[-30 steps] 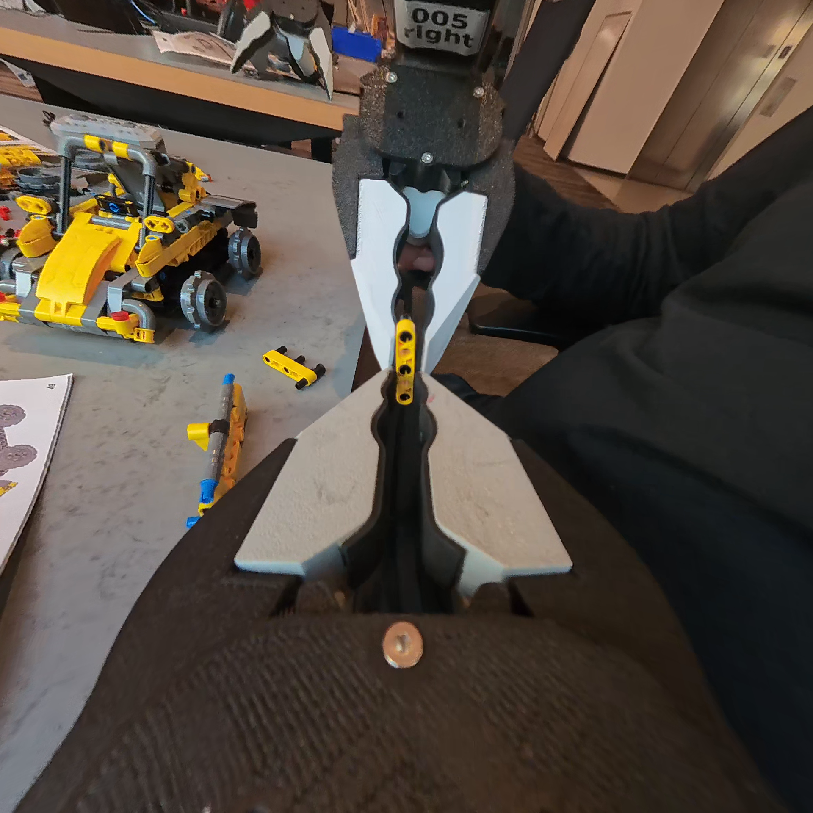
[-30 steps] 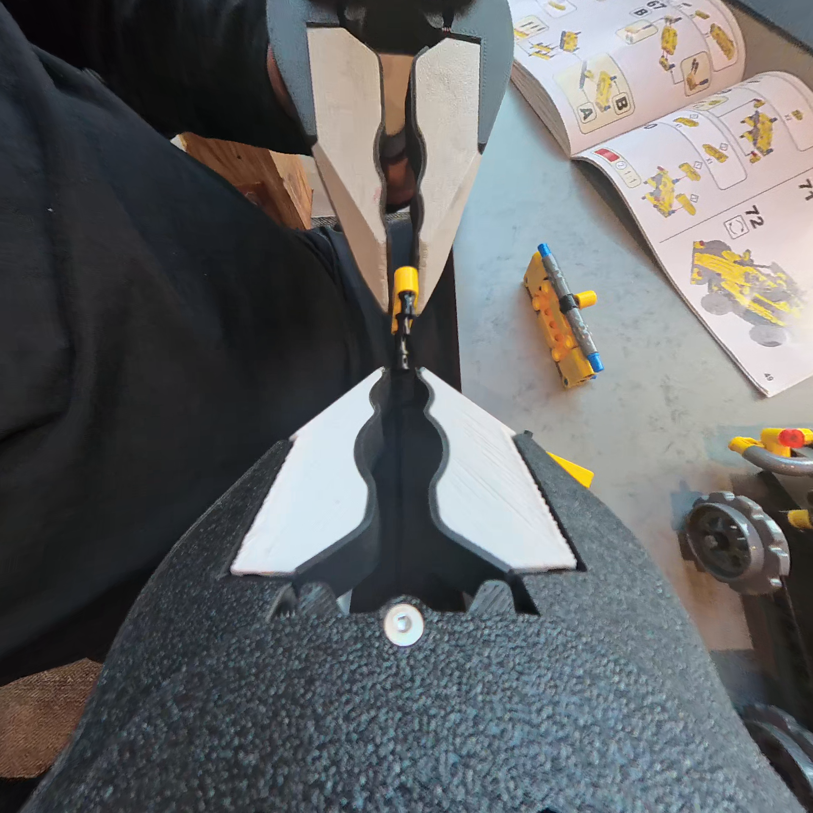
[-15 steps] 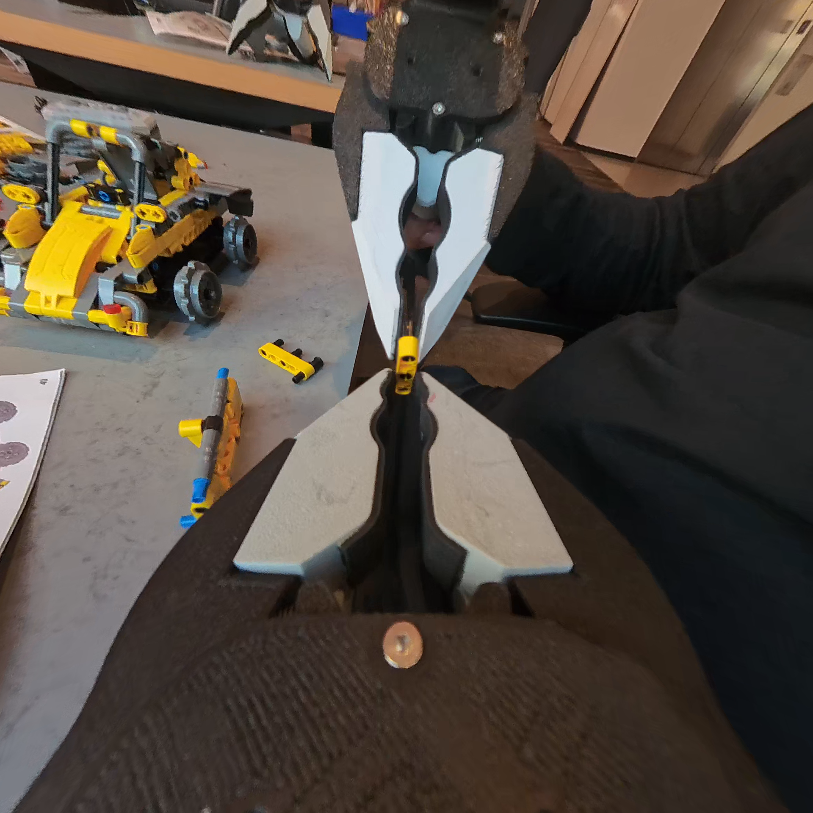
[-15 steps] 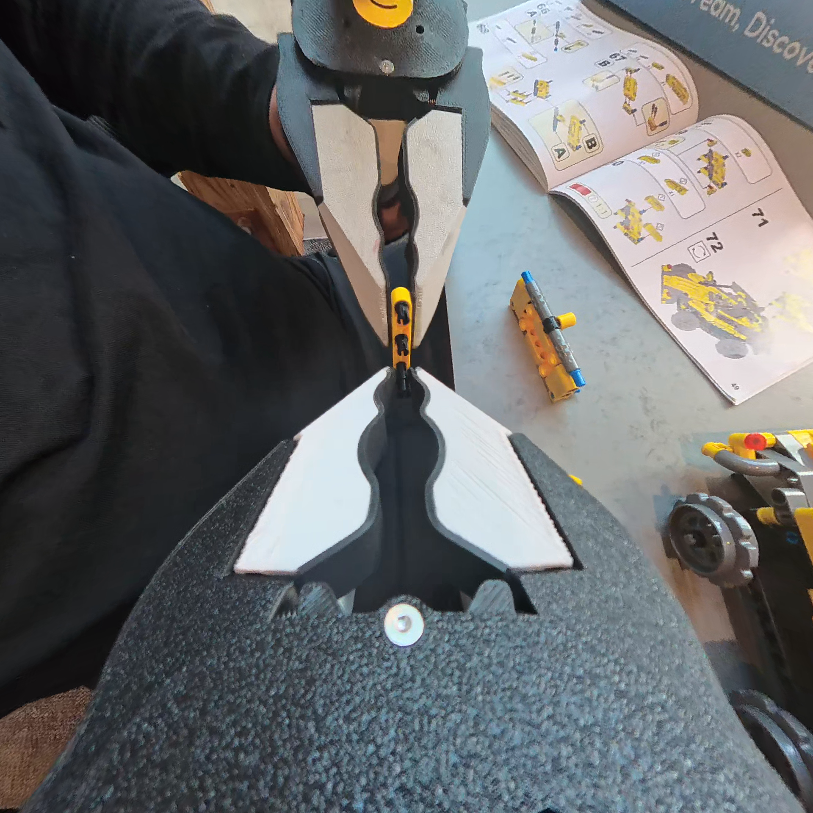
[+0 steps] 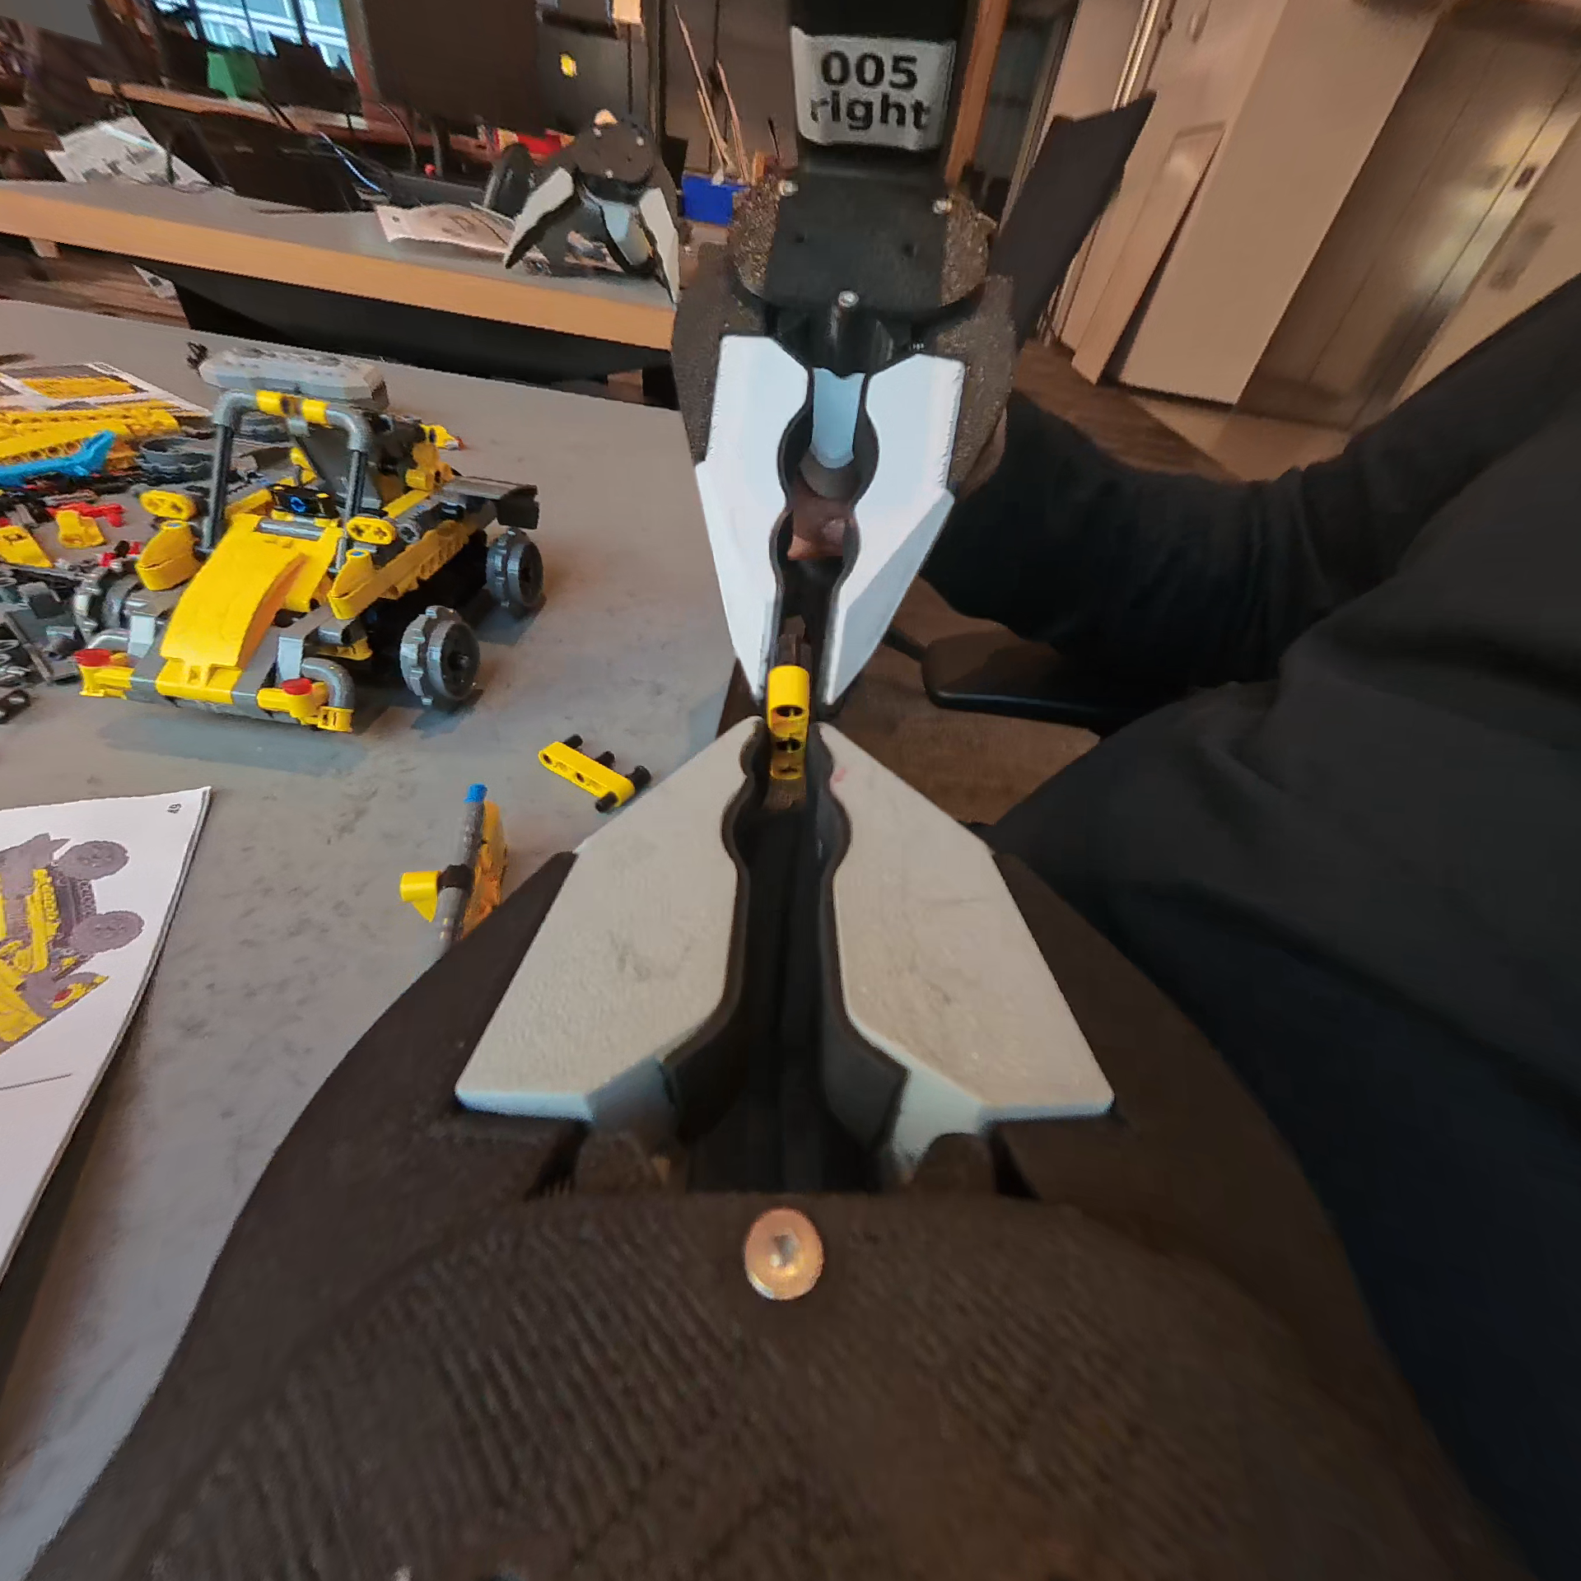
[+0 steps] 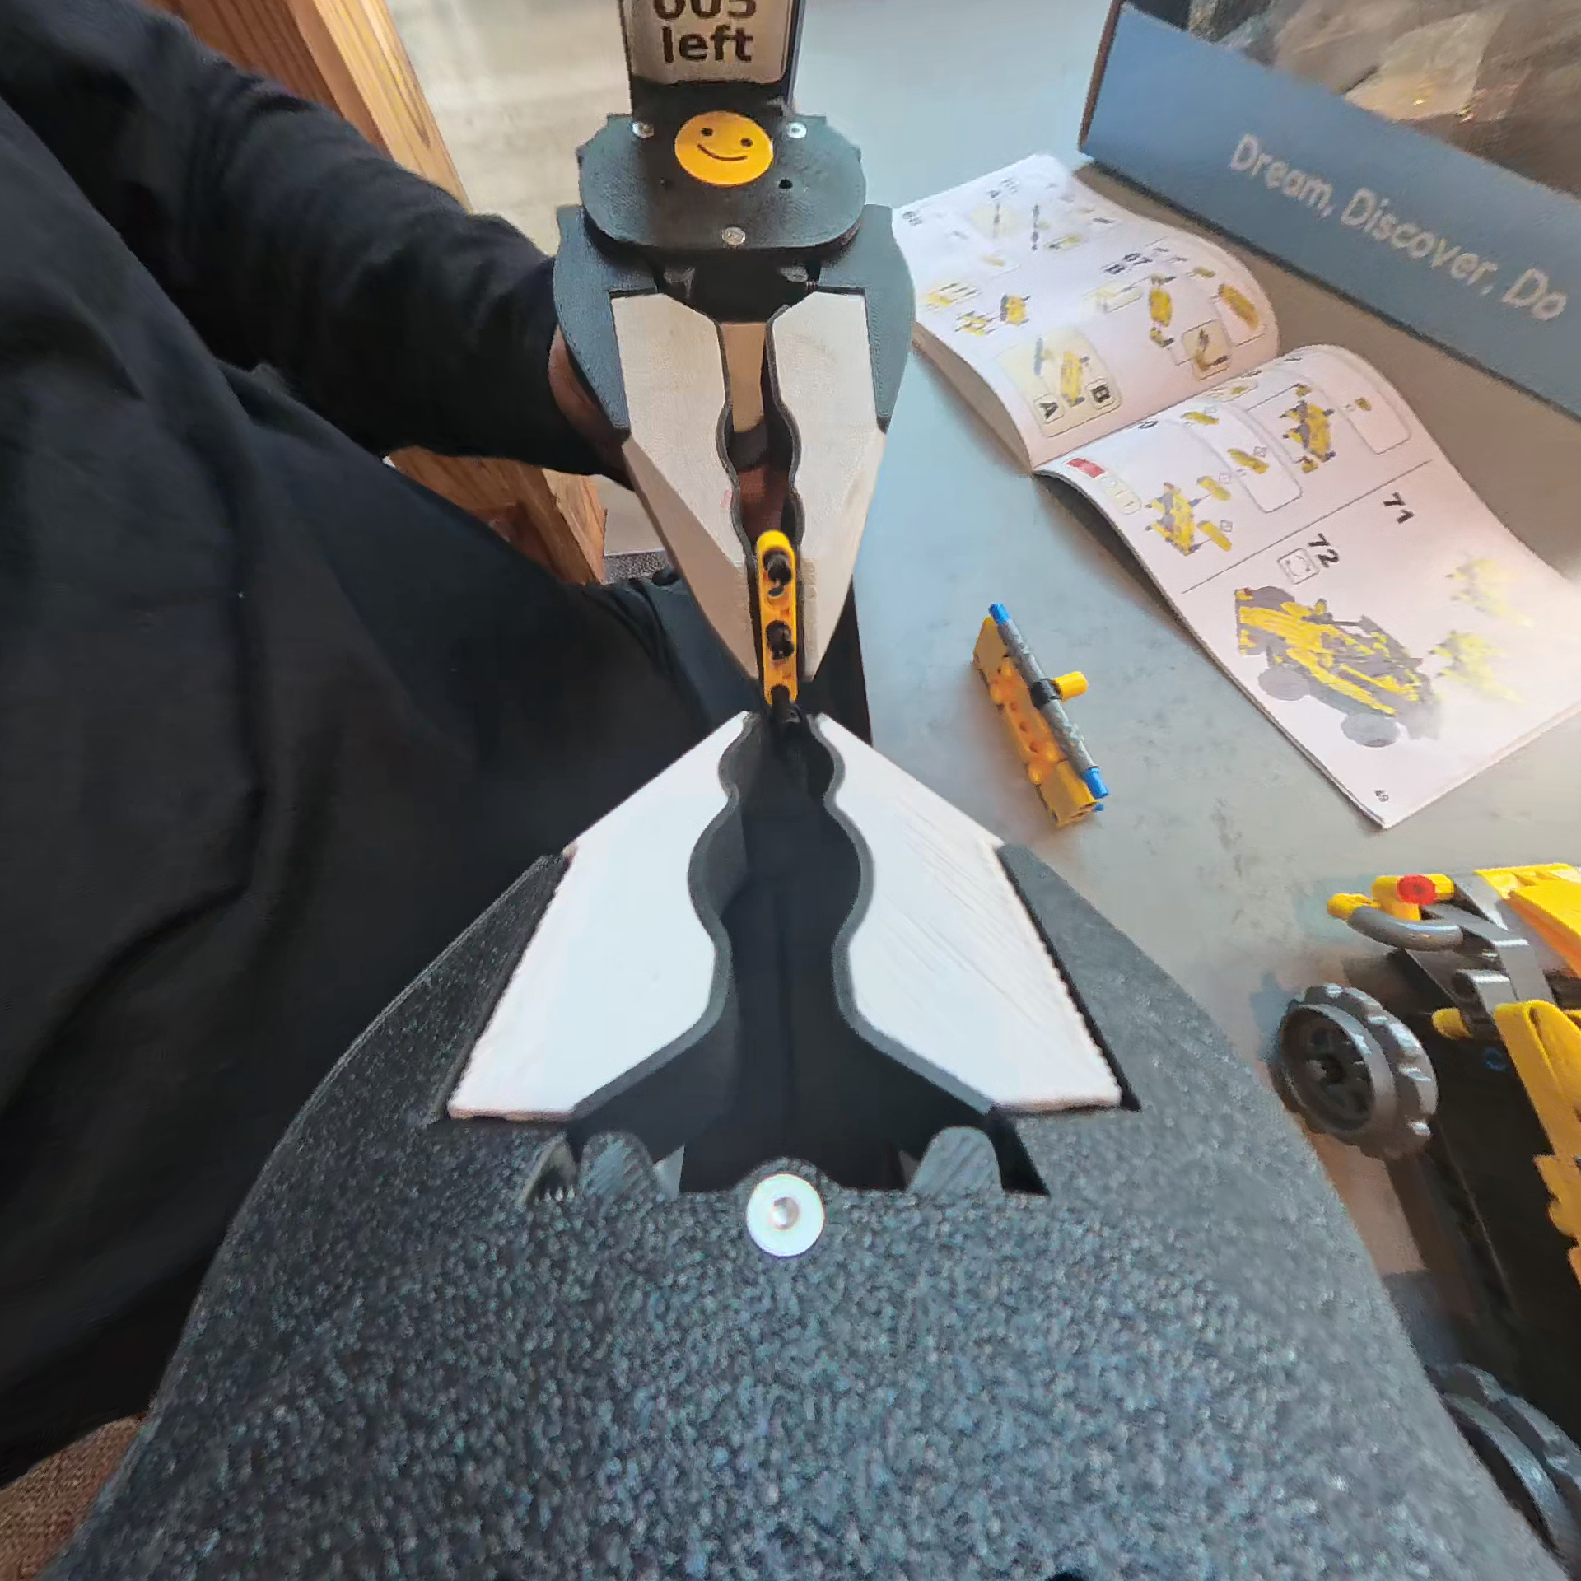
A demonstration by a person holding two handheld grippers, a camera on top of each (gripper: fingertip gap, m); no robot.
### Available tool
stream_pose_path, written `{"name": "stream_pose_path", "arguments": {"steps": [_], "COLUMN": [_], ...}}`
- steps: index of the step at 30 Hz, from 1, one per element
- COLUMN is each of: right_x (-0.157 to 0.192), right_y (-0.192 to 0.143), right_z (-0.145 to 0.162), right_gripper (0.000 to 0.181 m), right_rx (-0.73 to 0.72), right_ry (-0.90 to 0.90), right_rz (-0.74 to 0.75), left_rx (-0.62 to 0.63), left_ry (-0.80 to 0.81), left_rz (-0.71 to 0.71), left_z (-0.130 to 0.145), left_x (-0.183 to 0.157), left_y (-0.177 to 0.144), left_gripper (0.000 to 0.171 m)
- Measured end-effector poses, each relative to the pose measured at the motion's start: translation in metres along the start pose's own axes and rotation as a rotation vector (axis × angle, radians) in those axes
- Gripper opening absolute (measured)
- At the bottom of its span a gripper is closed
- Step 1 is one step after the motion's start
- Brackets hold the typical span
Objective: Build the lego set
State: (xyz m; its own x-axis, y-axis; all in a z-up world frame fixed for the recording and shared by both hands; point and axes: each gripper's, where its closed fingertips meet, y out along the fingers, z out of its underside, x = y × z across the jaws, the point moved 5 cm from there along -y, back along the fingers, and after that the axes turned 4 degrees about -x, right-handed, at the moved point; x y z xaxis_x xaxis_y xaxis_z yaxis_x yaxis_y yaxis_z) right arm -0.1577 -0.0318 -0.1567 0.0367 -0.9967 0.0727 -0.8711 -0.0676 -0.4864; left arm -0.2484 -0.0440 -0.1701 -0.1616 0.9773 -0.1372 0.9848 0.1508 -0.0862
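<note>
Off the table [image 5: 599, 530] edge, over your lap, both grippers meet tip to tip. Your left gripper [image 5: 787, 757] pinches the yellow beam [image 5: 787, 706] edge-on. Your right gripper [image 6: 783, 725] is pressed together on what looks like a black pin [image 6: 782, 712] at the beam's near end. Change since a second ago: both units have tilted up and more beam shows in the right wrist view; both grips are unchanged. The yellow vehicle model [image 5: 257, 590], the axle sub-assembly [image 6: 1035, 710] and the booklet [image 6: 1283, 530] sit on the table, well apart.
</note>
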Motion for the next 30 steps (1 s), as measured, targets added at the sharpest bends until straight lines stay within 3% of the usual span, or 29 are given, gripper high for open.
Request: {"name": "stream_pose_path", "arguments": {"steps": [6,10,14,16,22,27,30], "right_x": [-0.008,-0.006,-0.005,-0.005,0.002,0.003,0.001], "right_y": [-0.005,-0.010,-0.009,-0.005,0.001,-0.001,-0.011], "right_z": [-0.005,-0.010,-0.012,-0.012,-0.011,-0.012,-0.012], "right_gripper": [0.015,0.006,0.009,0.022,0.007,0.008,0.017], "right_rx": [-0.047,-0.105,-0.117,-0.122,-0.119,-0.113,-0.085], "right_ry": [-0.028,0.021,0.038,0.066,0.090,0.073,0.050], "right_rz": [0.077,0.037,0.024,0.020,-0.052,-0.050,-0.033], "left_rx": [-0.082,-0.117,-0.146,-0.136,-0.058,-0.044,-0.042], "left_ry": [-0.052,-0.076,-0.129,-0.129,-0.056,0.008,0.022], "left_rz": [0.017,0.030,0.078,0.092,0.087,0.062,0.078], "left_z": [-0.007,-0.011,-0.012,-0.011,-0.006,-0.010,-0.011], "left_x": [0.004,0.006,0.006,0.005,0.000,-0.003,-0.006], "left_y": [-0.007,-0.011,-0.012,-0.012,-0.008,-0.008,-0.006], "left_gripper": [0.005,0.004,0.005,0.005,0.005,0.005,0.005]}}
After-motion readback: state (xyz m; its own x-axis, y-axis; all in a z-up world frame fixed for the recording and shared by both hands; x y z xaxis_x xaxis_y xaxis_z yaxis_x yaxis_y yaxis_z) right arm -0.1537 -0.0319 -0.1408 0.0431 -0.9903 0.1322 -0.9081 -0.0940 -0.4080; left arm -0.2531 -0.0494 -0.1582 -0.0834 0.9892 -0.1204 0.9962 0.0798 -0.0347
